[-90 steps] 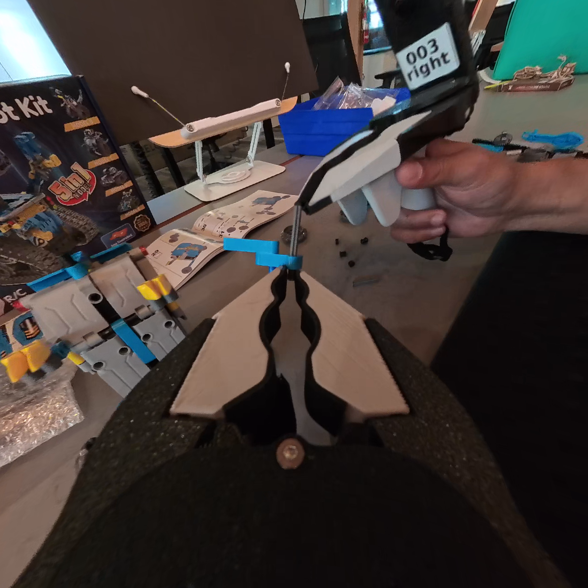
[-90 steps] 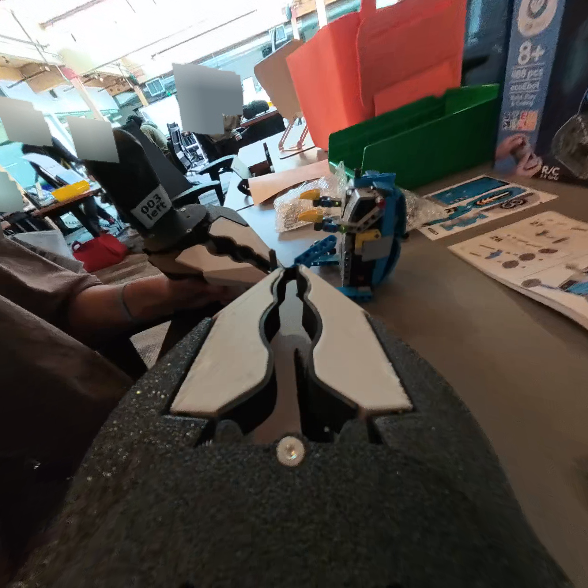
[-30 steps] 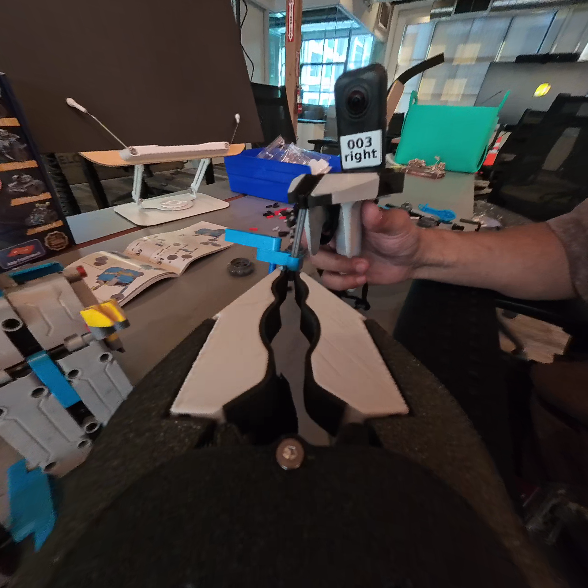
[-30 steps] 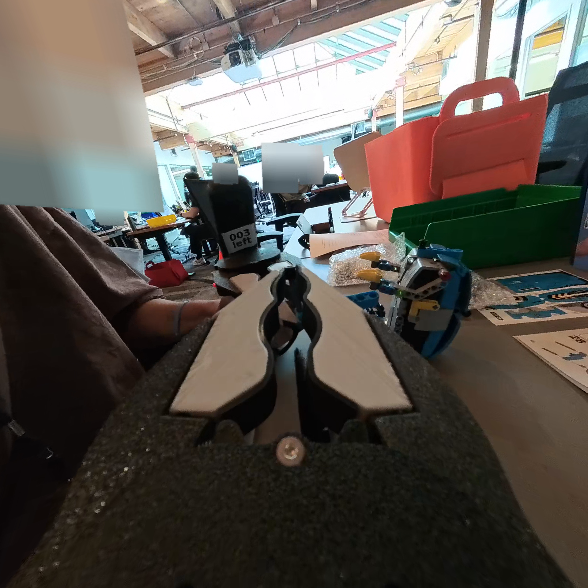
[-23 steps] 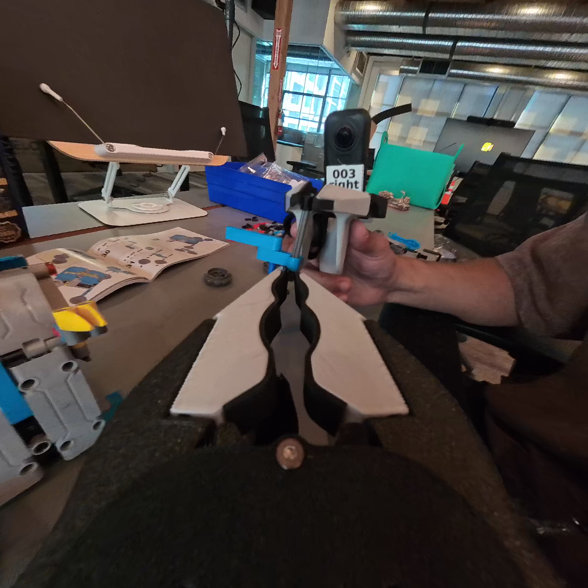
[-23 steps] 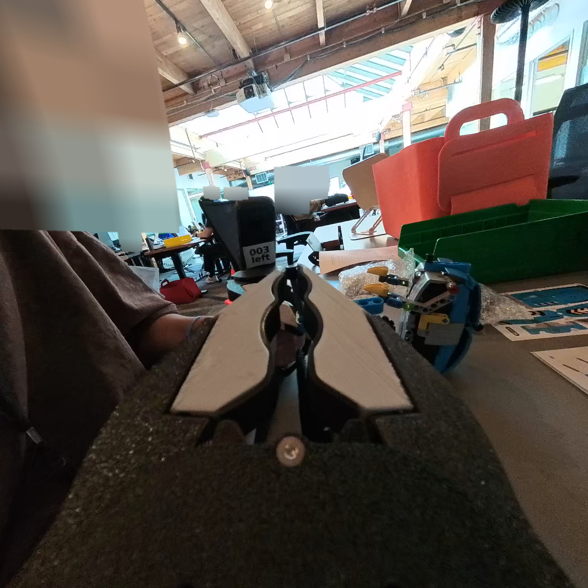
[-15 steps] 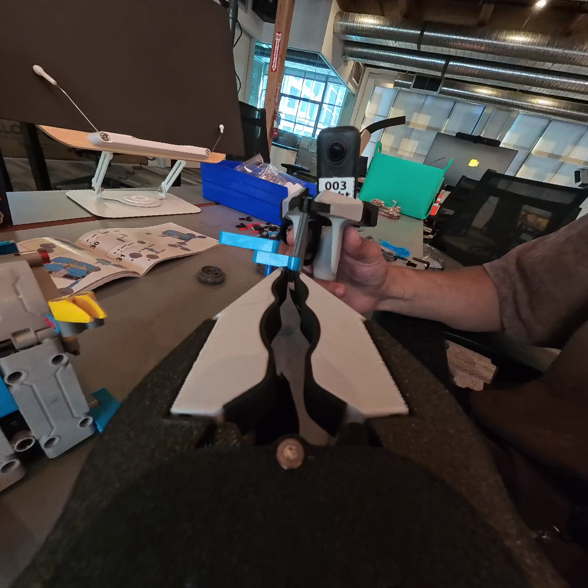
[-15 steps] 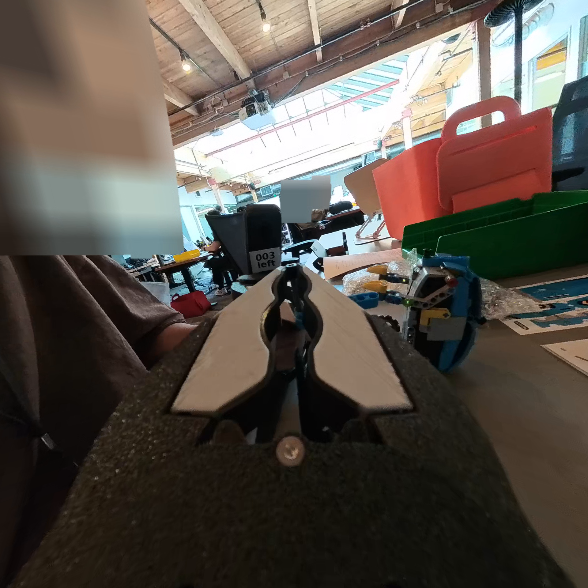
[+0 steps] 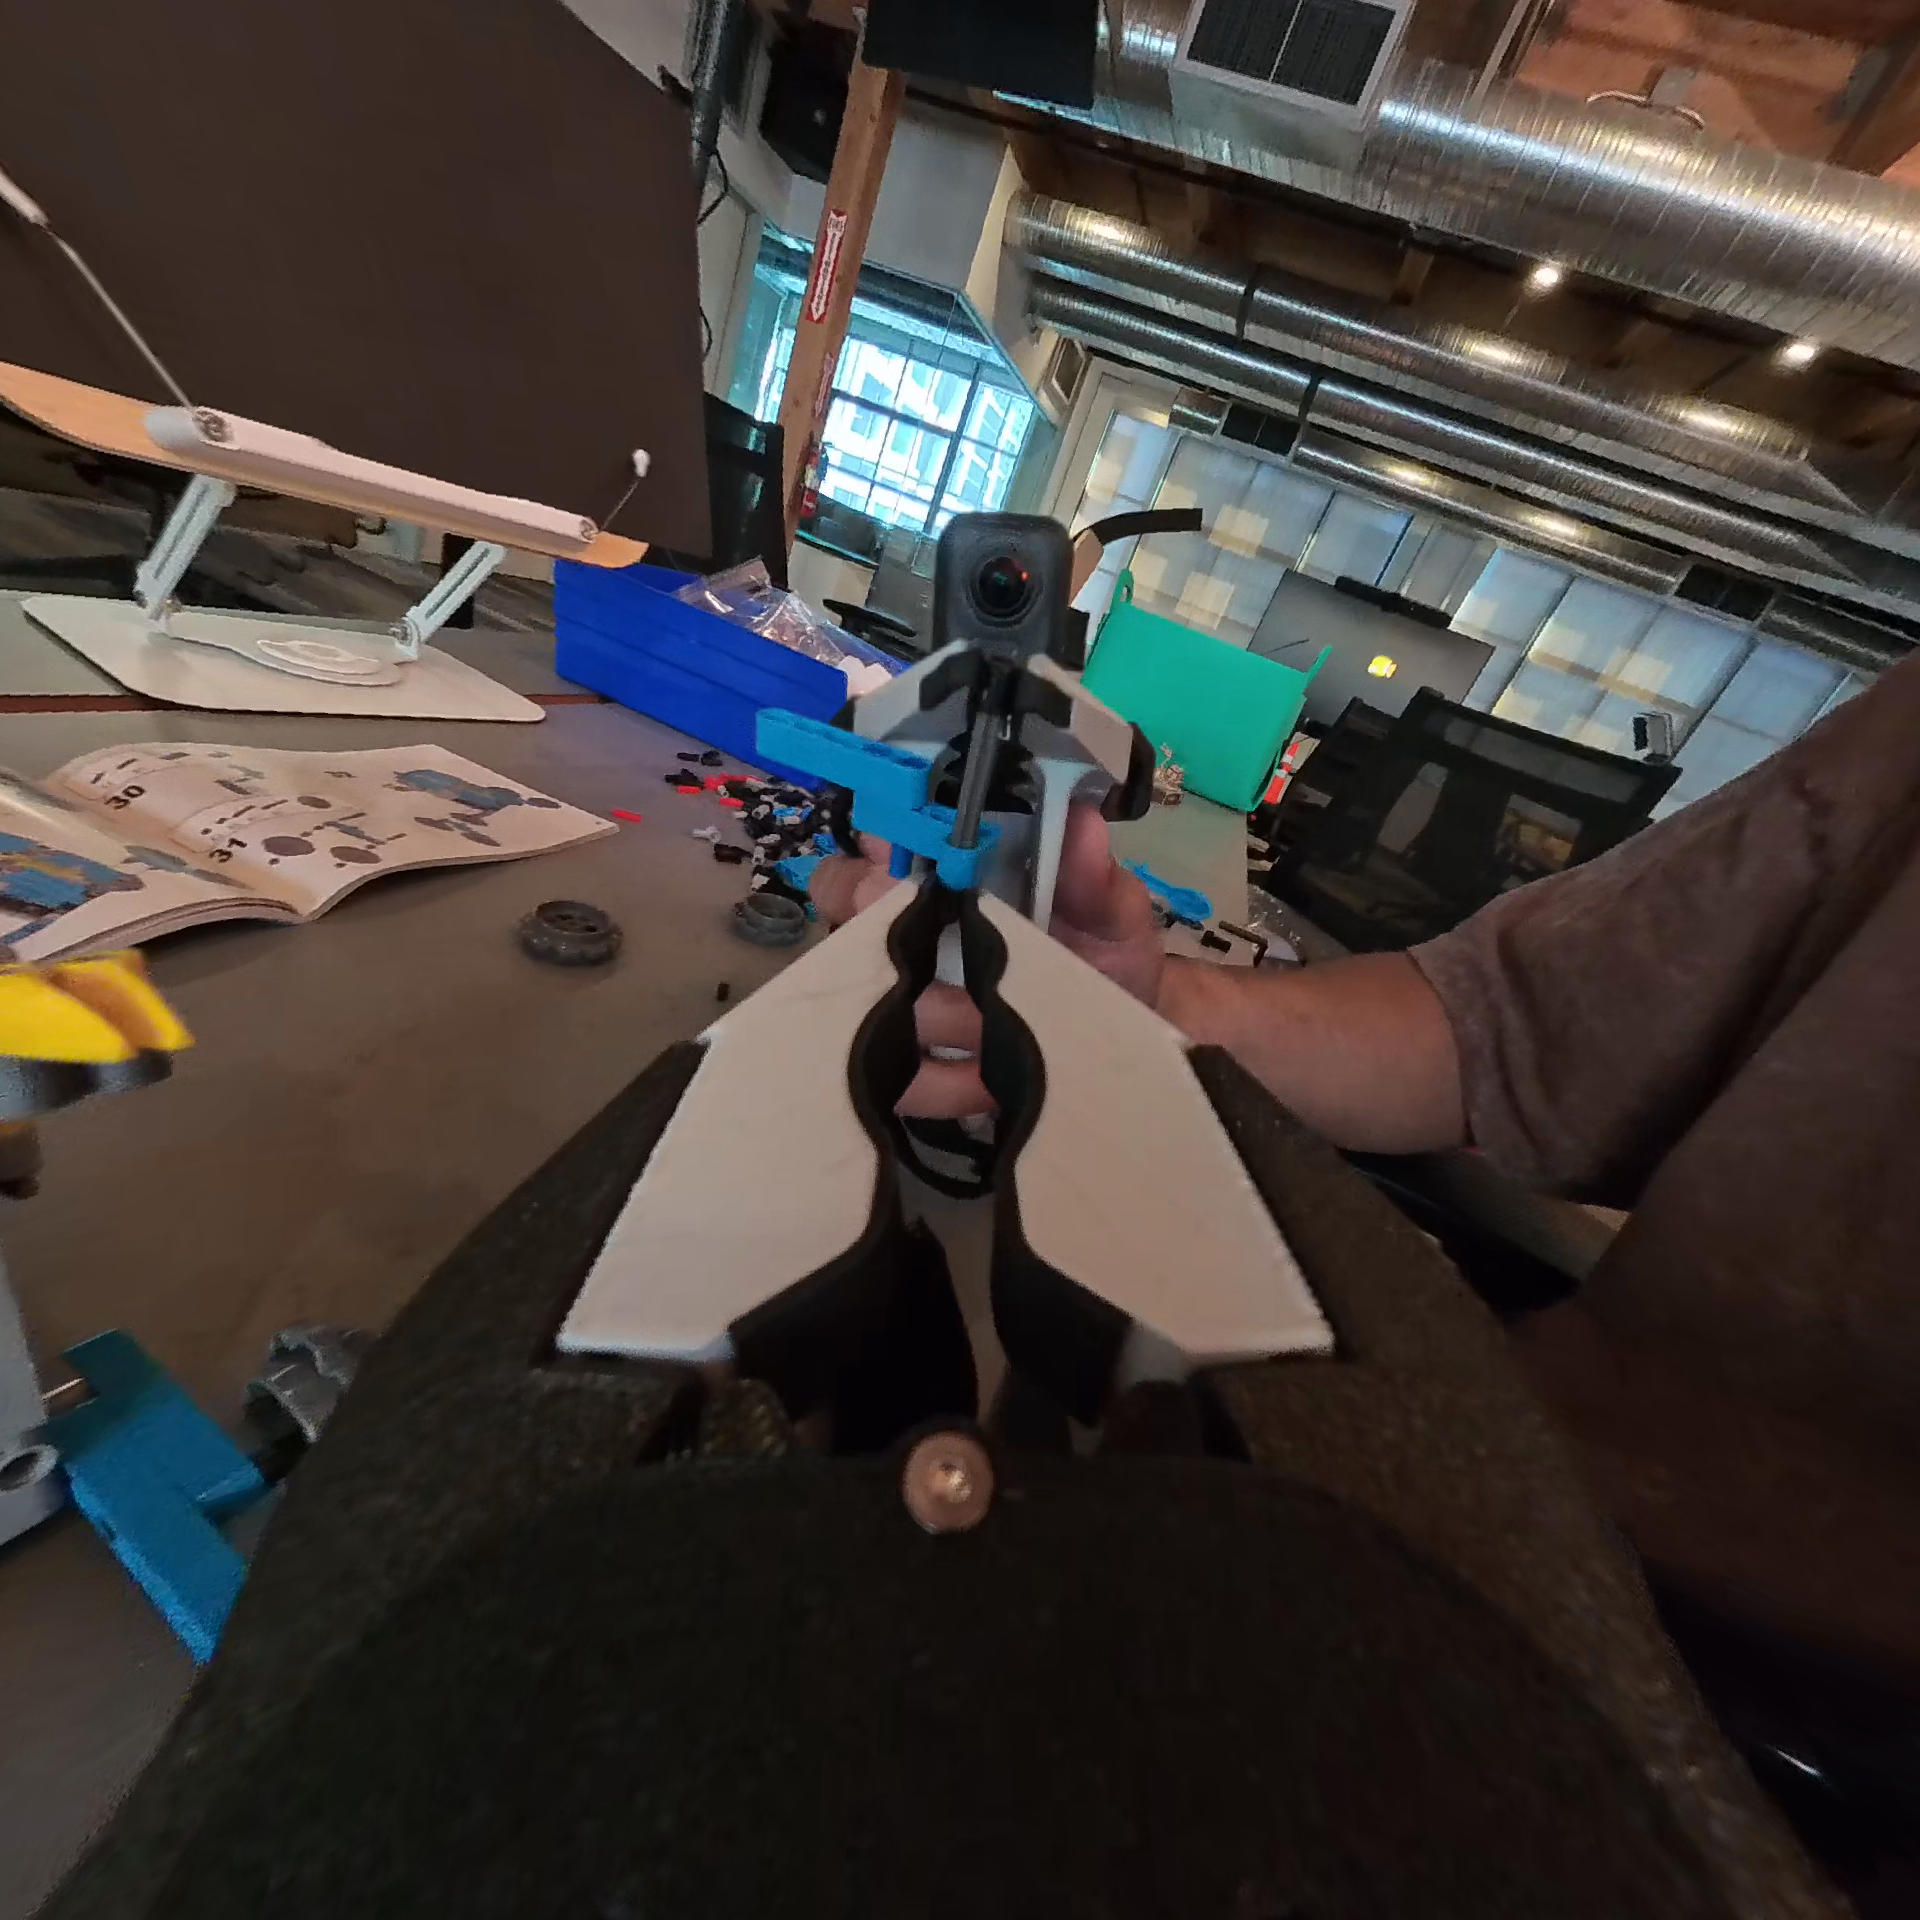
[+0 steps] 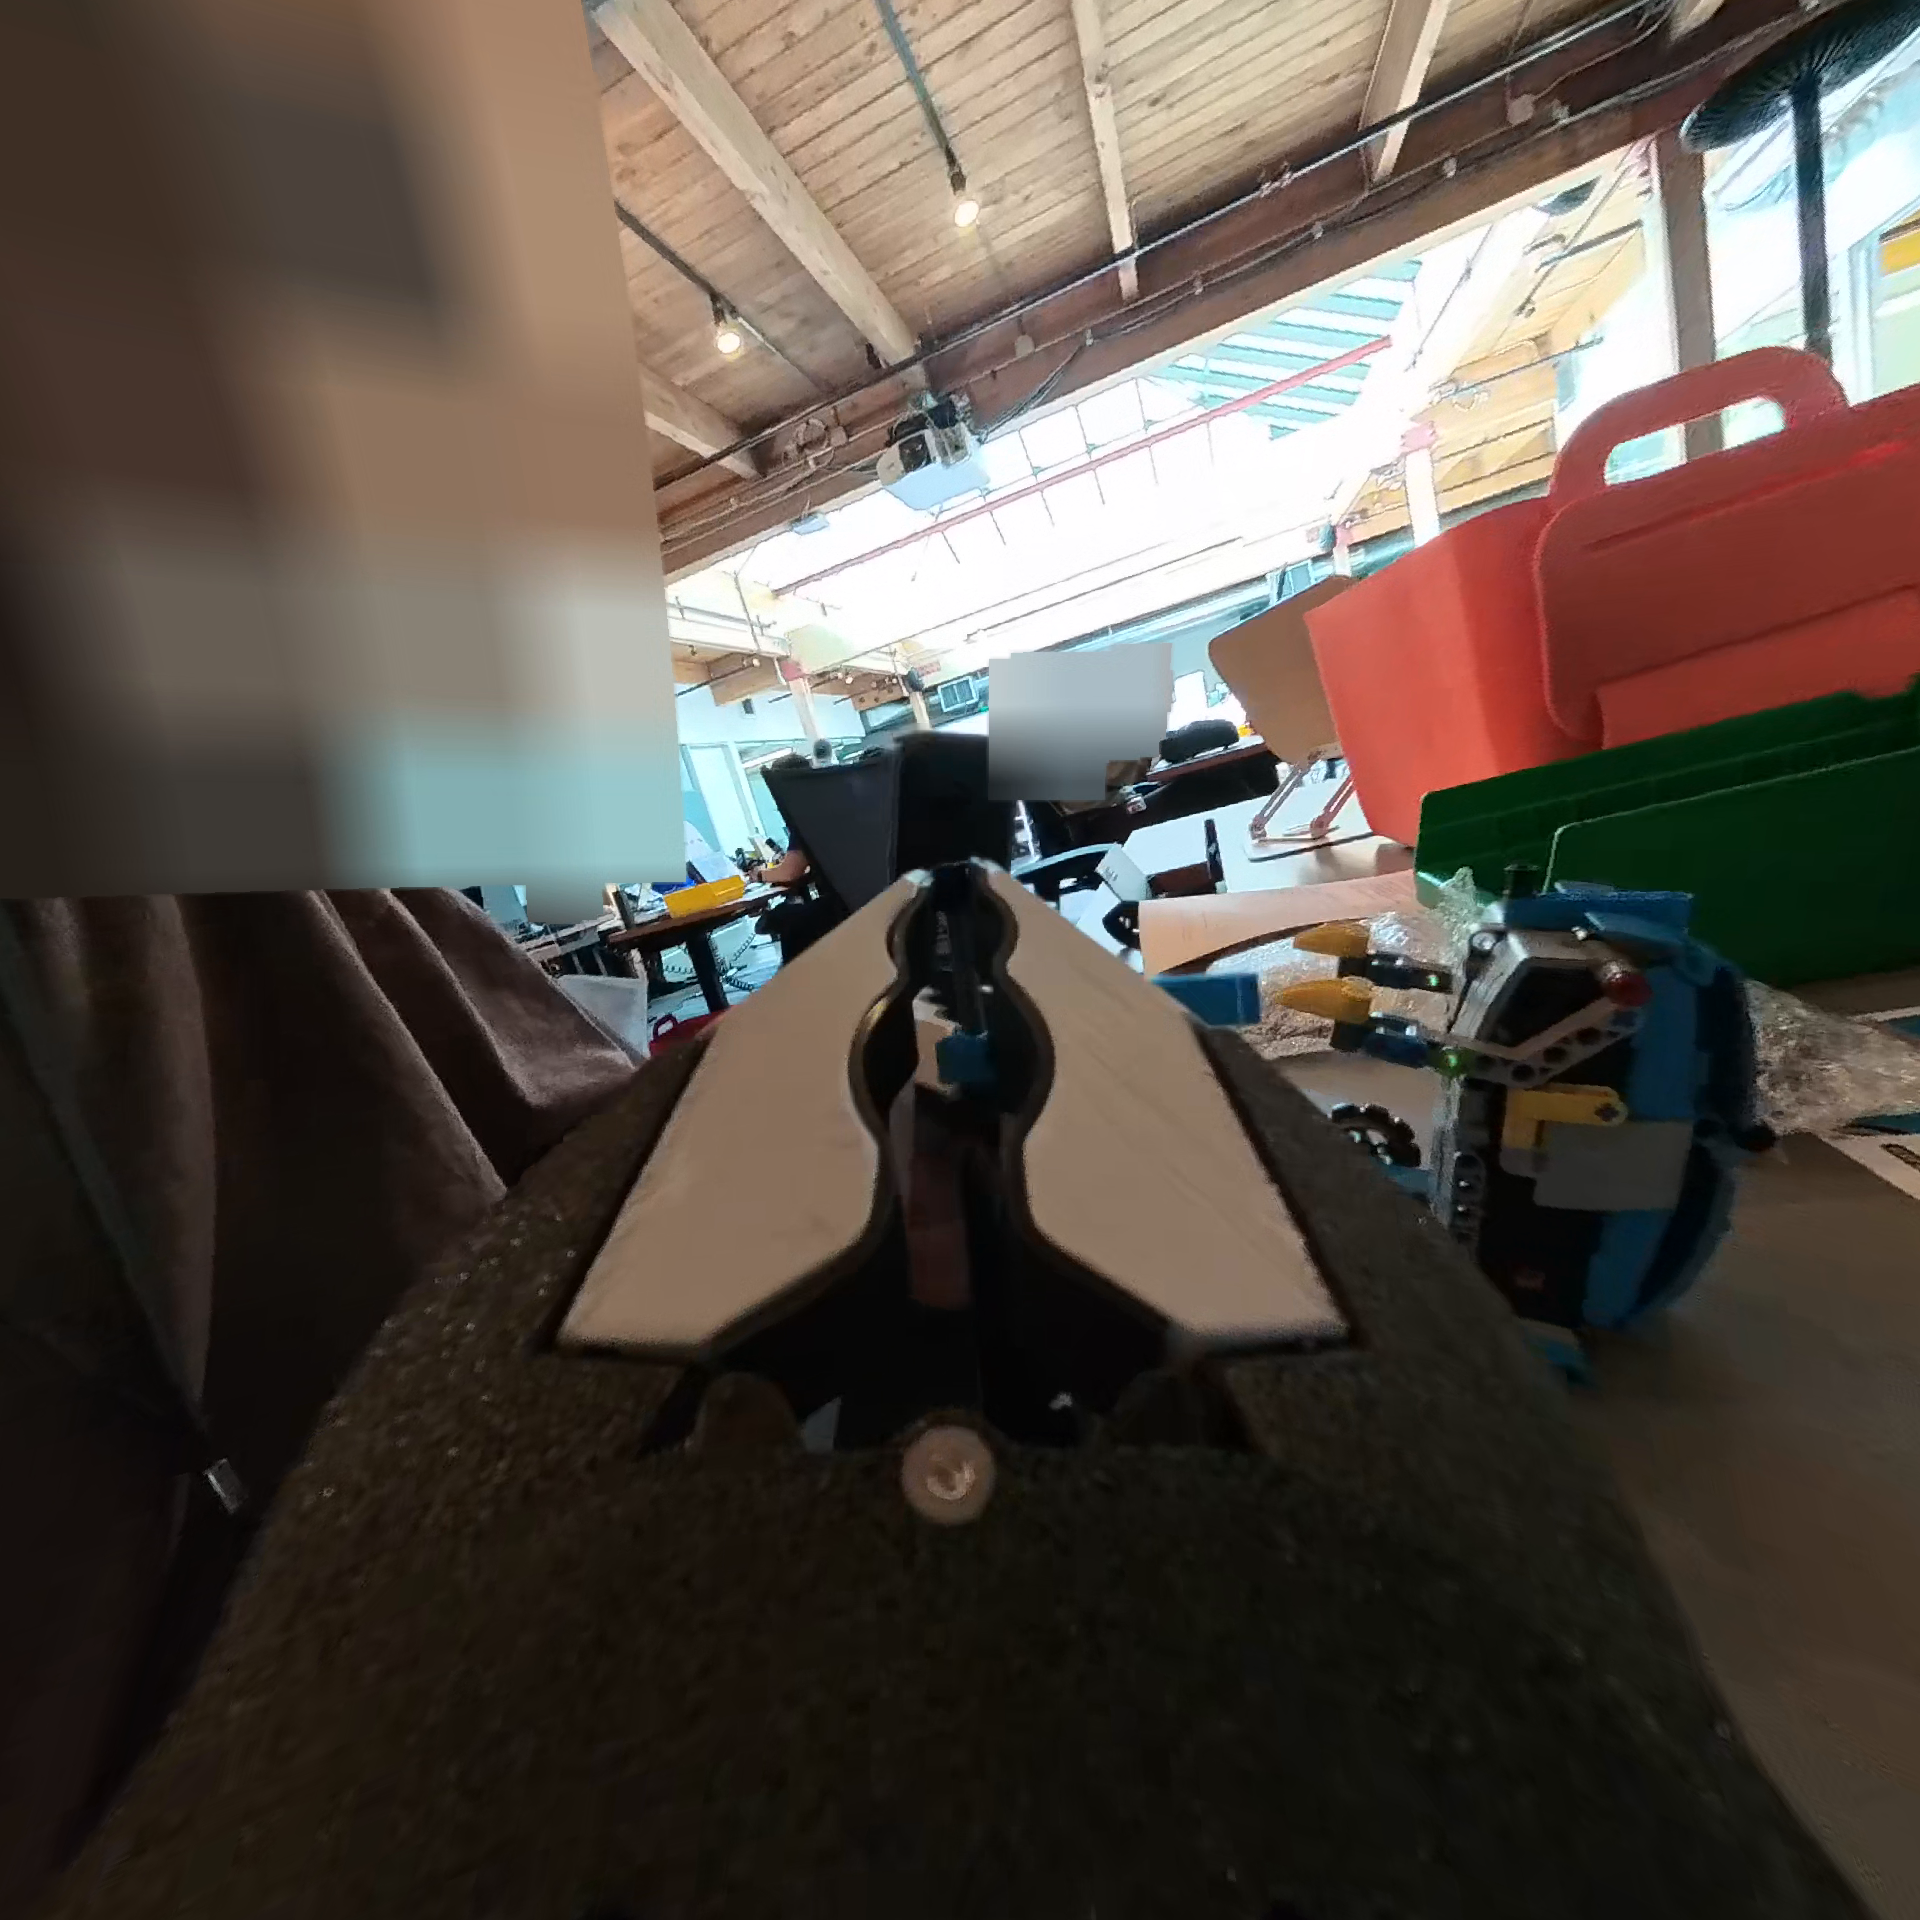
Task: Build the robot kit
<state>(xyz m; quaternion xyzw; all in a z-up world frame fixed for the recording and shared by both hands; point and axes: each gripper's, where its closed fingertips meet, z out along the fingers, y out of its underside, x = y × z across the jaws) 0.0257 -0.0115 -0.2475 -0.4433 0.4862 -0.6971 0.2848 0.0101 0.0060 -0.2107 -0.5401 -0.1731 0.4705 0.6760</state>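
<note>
My left gripper (image 9: 951, 888) is shut on a blue stepped beam (image 9: 862, 779) and holds it above the table. A dark axle (image 9: 977, 769) stands in the beam's end hole. My right gripper (image 9: 992, 691) faces the left one, held by a hand (image 9: 1101, 914), and is shut on the axle's top. In the right wrist view my right gripper (image 10: 951, 883) grips the axle (image 10: 964, 971), and the blue beam (image 10: 966, 1055) shows between its fingers. The left gripper's body (image 10: 935, 800) is just behind. A blue and grey brick robot (image 10: 1558, 1122) stands on the table to the right.
An open instruction booklet (image 9: 312, 831), two dark gears (image 9: 569, 932), a scatter of small parts (image 9: 758, 810) and a blue bin (image 9: 686, 655) lie on the table. A white stand (image 9: 291, 499) is at the back left. A green bin (image 10: 1683, 831) and orange case (image 10: 1621, 623) are behind the robot. Only a small space, under 4 cm, lies between the two pairs of fingers.
Both grippers have lifted and tilted, so the views swing towards the ceiling. The right gripper has turned from slanting down to head-on with the left. Beam and axle stay gripped.
</note>
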